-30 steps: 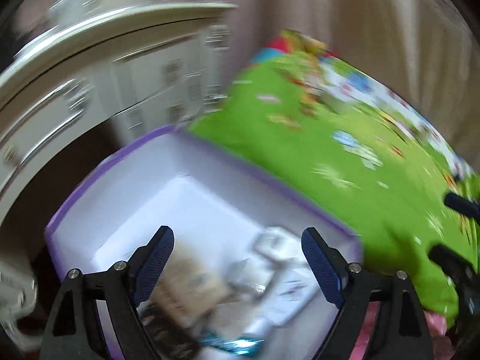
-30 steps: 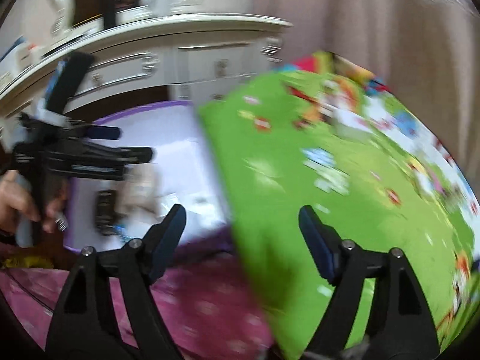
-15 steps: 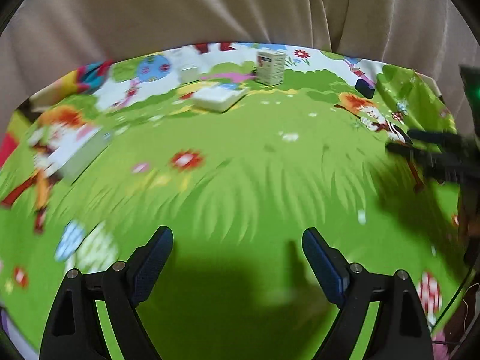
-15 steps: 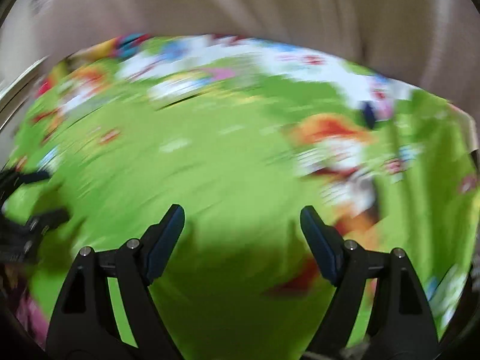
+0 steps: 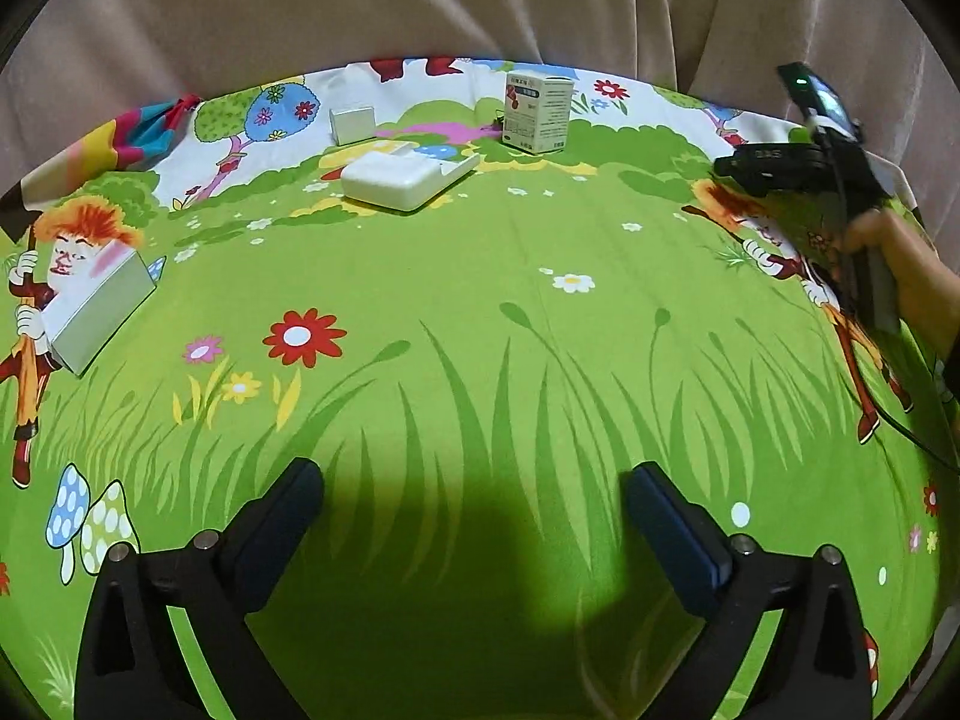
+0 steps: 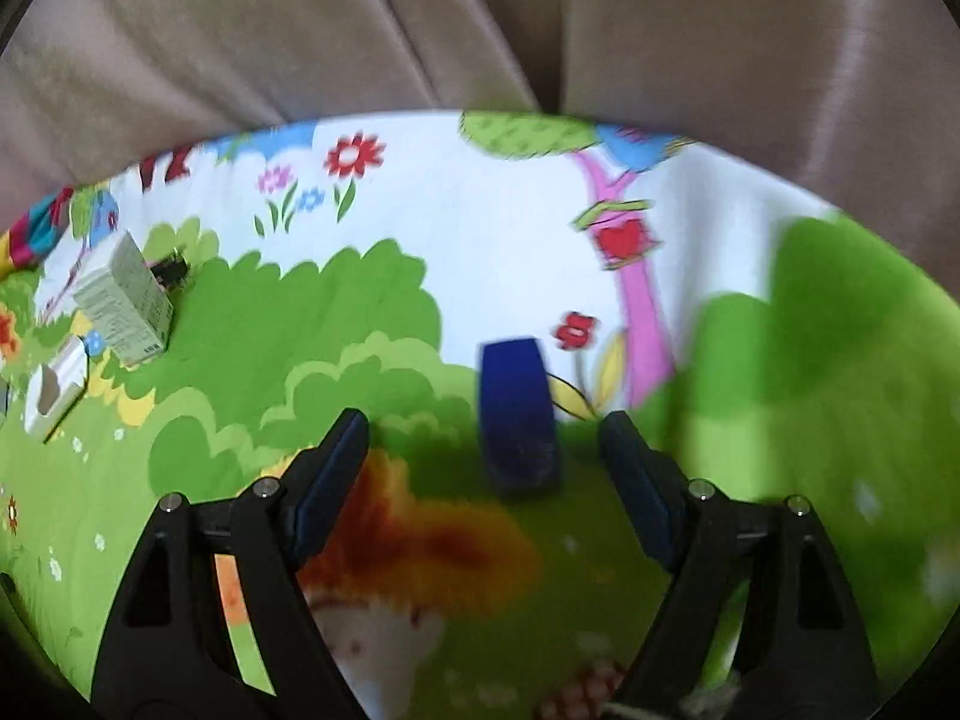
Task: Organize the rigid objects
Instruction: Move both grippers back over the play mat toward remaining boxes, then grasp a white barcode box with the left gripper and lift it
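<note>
My left gripper (image 5: 474, 504) is open and empty above the green cartoon cloth (image 5: 480, 330). Far ahead lie a flat white case (image 5: 399, 179), a small white box (image 5: 352, 125), an upright printed carton (image 5: 537, 113) and a white box (image 5: 96, 306) at the left edge. My right gripper (image 6: 483, 456) is open, with a dark blue block (image 6: 517, 414) on the cloth between and just ahead of its fingers. It also shows in the left wrist view (image 5: 798, 165), held by a hand. The carton (image 6: 123, 297) shows at the right wrist view's left.
A beige curtain (image 5: 480, 0) hangs behind the cloth's far edge. A small dark item (image 6: 171, 270) lies behind the carton. A colourful striped fold (image 5: 138, 126) lies at the far left corner.
Both grippers swung away from the purple-rimmed box at the left to face the cloth. The right gripper has moved forward to the blue block.
</note>
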Tool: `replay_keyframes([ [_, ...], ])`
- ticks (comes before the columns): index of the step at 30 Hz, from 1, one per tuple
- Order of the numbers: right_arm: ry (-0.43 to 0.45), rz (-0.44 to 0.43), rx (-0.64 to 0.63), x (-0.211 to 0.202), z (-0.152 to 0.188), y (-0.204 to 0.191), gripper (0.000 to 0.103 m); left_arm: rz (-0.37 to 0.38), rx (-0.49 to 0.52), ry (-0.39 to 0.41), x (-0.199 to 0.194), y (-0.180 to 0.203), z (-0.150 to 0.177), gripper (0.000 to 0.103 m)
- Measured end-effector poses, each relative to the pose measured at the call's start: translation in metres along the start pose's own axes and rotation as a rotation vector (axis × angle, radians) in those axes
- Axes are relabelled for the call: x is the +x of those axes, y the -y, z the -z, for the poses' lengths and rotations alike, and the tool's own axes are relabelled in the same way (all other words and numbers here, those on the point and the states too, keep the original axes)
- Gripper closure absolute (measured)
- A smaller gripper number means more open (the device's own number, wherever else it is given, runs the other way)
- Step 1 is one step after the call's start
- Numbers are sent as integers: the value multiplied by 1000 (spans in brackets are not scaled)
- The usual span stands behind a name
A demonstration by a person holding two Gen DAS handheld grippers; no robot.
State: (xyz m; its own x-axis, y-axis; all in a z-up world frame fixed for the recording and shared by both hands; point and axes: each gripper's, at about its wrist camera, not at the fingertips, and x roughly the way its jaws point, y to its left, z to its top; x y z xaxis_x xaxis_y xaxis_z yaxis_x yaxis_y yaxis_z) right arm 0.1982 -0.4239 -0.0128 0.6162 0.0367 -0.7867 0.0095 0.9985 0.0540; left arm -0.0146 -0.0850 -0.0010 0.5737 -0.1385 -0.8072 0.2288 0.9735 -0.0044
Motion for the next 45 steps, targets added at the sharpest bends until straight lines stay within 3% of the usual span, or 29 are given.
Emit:
replay_keyframes([
  [1,-11,2,-10,4,0,-3,24,0,1,-1,0,0,0,0],
  [2,-24,18,-30,4,1,-6,43,0,2,-2,0,0,0,0],
  [3,-29,30,-38,3,4,-7,53,2,3,-3,0,0,0,0],
  [4,-24,5,-24,-3,8,-6,71,4,4,-6,0,0,0,0],
  [9,-25,-135,39,-48,54,4,72,-2,-6,-21,6,2,-7,0],
  [14,-43,-206,25,-86,99,-9,71,8,9,-74,38,22,-51,0],
  [18,-11,-162,-31,-101,120,-24,71,64,-48,-84,77,42,-112,0],
  [21,-13,-127,-60,-102,120,-29,71,127,-158,22,83,39,-168,0],
  [24,-15,-106,-79,-96,116,-34,71,32,-157,102,91,39,-229,0],
  [27,-16,-117,-69,-95,114,-33,71,34,-169,140,110,32,-276,0],
  [30,-15,-136,-51,-95,114,-30,71,68,-205,58,147,19,-307,1],
  [33,-15,-142,-45,-95,115,-30,71,114,-220,-64,175,17,-305,36],
  [34,-15,-145,-42,-95,115,-30,71,172,-231,-97,177,17,-297,51],
  [35,-15,-148,-38,-95,115,-29,71,240,-221,-105,172,21,-284,55],
  [39,-14,-164,-24,-95,115,-27,71,322,-24,-77,130,54,-226,55],
  [42,-14,-175,-15,-95,114,-25,71,318,25,-28,95,60,-189,54],
  [43,-13,-175,-14,-95,115,-25,71,311,14,-10,86,57,-181,49],
  [45,-13,-175,-14,-95,115,-26,71,294,-54,17,72,47,-170,28],
])
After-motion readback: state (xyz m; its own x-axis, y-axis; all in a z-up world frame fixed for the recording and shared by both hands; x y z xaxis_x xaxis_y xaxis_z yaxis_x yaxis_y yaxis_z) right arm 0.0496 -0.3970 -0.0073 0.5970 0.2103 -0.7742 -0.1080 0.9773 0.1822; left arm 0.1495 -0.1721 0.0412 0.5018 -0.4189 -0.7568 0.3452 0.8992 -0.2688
